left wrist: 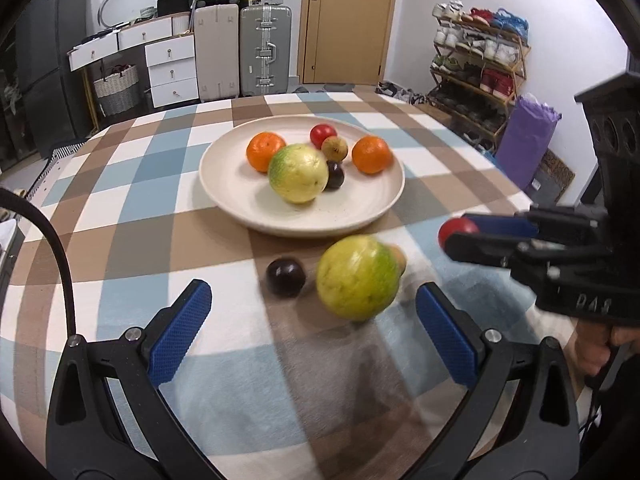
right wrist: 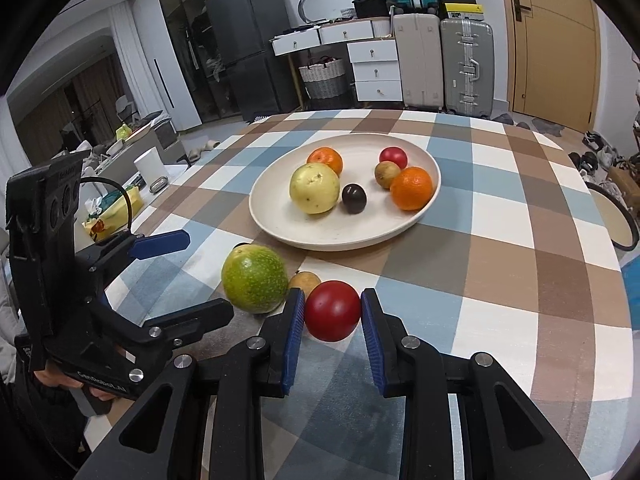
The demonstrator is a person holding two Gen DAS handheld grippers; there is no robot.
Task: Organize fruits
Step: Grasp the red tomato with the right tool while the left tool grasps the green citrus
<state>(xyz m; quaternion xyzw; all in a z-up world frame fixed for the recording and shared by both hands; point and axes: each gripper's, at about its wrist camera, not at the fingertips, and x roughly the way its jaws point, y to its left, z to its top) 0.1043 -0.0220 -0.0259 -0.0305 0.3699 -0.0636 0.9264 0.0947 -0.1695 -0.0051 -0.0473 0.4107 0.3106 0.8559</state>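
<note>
My right gripper [right wrist: 333,322] is shut on a red round fruit [right wrist: 332,306], held just above the checked tablecloth; the left wrist view shows that gripper [left wrist: 460,238] and the fruit [left wrist: 454,229] at the right. My left gripper [left wrist: 316,320] stands open, with a large green-yellow fruit [left wrist: 358,278] just ahead of its fingers, untouched. A dark plum [left wrist: 286,276] lies left of that fruit and a small brown fruit [left wrist: 400,258] lies behind it. The cream plate [left wrist: 240,208] beyond holds two oranges, a pale yellow fruit [left wrist: 298,174], a red fruit, a brownish fruit and a dark plum.
The round table's checked cloth [right wrist: 500,280] spreads around the plate [right wrist: 320,242]. Past the table's far edge stand suitcases [right wrist: 466,64], white drawers [right wrist: 376,68] and a door. A shoe rack [left wrist: 480,60] is at the right. A person's hand [right wrist: 60,378] grips the left tool.
</note>
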